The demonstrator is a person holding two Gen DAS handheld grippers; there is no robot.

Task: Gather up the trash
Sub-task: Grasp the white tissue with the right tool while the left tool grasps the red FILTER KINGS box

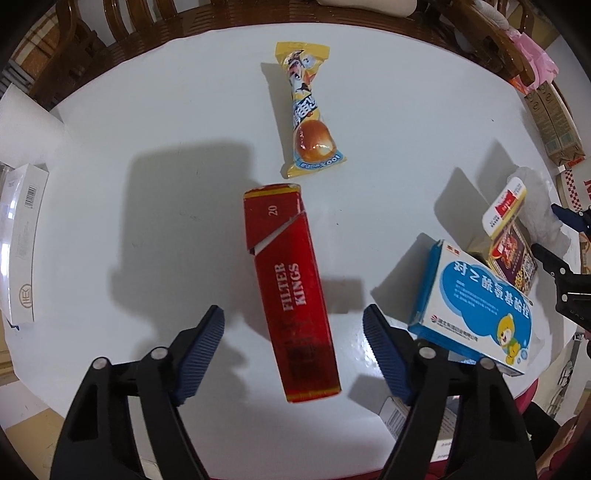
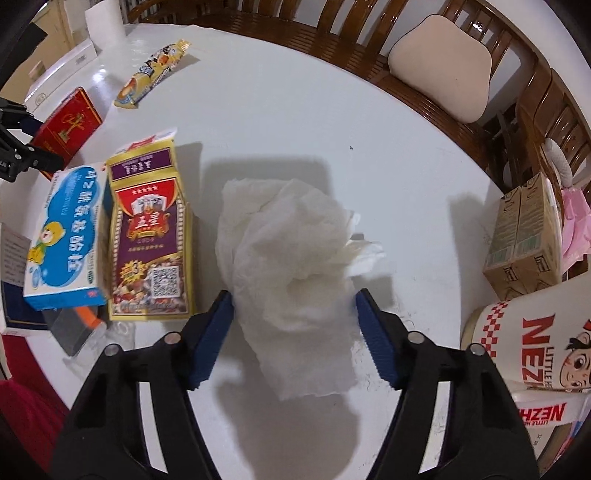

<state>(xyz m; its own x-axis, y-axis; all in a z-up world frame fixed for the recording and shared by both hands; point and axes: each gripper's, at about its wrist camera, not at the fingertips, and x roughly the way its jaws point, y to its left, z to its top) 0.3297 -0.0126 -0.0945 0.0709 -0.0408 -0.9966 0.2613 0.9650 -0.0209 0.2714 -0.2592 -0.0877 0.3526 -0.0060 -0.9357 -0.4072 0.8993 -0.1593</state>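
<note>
The work surface is a round white table (image 1: 155,122) ringed by dark wooden chairs (image 2: 332,33); one chair carries a beige cushion (image 2: 441,70).

The left gripper (image 1: 293,325) points down with its jaws spread either side of a red cigarette pack (image 1: 291,295) marked "FILTER KINGS" and "20"; the pads stand clear of it. Beyond it lies a yellow snack wrapper (image 1: 308,110). A blue-and-white medicine box (image 1: 476,310) sits to the right.

The right gripper (image 2: 293,314) straddles a crumpled white paper towel (image 2: 291,266); whether the pads press it cannot be told. A purple-and-gold carton (image 2: 149,236) lies left of it. A paper cup (image 2: 532,347) reads "LITTLE NEZHA".
</note>
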